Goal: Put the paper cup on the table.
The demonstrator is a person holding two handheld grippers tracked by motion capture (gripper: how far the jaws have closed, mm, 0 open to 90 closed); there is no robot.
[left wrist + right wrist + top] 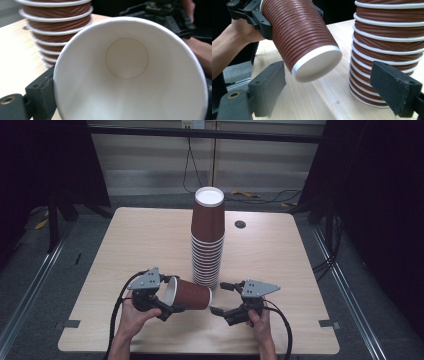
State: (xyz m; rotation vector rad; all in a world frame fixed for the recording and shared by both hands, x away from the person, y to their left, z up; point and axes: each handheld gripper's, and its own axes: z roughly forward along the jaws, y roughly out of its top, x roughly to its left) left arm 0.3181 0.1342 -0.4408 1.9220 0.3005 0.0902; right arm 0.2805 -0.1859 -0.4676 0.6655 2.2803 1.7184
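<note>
- Midway over the near edge of the wooden table (125, 240): single ribbed brown paper cup (189, 294) lying sideways in the air, mouth toward the left gripper (167, 309), base toward the right gripper (218, 298).
- Clamped at the rim by the left jaws, white interior facing that gripper's camera.
- Spread wide and empty on the right, jaws flanking the cup's base without touching it.
- Just behind, tall stack of upturned matching cups (207, 240), standing mid-table.
- Likely very light, thin-walled and easily crushed; ribbing probably good for friction.
- Best taken gently near the stiffer rolled rim or the base ring, not mid-wall.
</note>
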